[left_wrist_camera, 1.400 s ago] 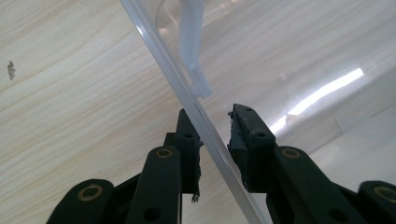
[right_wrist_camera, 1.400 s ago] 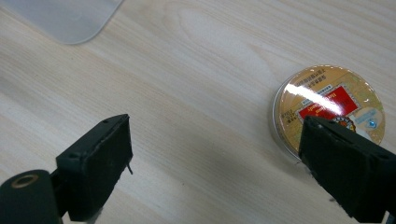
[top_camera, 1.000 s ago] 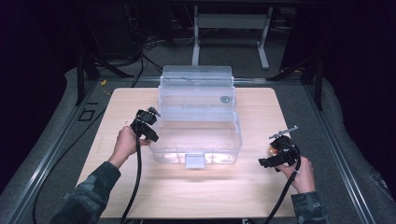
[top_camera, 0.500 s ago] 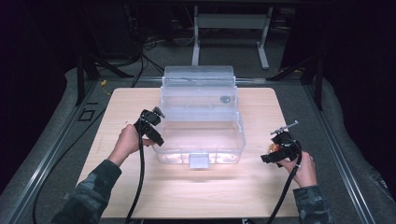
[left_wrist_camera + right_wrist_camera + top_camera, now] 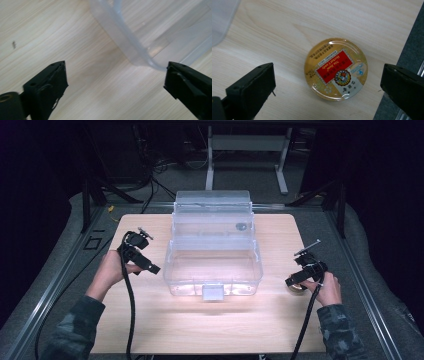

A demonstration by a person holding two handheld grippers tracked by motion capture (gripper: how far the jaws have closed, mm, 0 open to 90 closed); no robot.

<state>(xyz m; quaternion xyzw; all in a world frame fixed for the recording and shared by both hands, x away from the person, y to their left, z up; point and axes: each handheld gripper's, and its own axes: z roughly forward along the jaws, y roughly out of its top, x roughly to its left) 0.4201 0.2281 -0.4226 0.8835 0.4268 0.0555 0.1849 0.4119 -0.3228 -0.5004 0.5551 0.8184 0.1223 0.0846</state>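
Right gripper (image 5: 327, 82) spread wide over round gold candy tin (image 5: 336, 68) on wooden table (image 5: 200, 320), left gripper (image 5: 115, 82) just opened wide, nothing between jaws, beside clear plastic bin (image 5: 215, 255)

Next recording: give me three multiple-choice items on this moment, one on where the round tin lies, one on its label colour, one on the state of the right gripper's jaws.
1. Where does the round tin lie?
A. inside the clear box
B. on the table near its right edge
C. on the floor

2. What colour is the panel in the middle of its lid?
A. red
B. blue
C. green

3. How does the right gripper stand?
A. shut on the tin
B. shut on nothing
C. open above the tin

Answers: 1 B, bare wood of the table lies under it, beside the clear box. 2 A, red on gold. 3 C, the jaws stand wide apart, the tin untouched.
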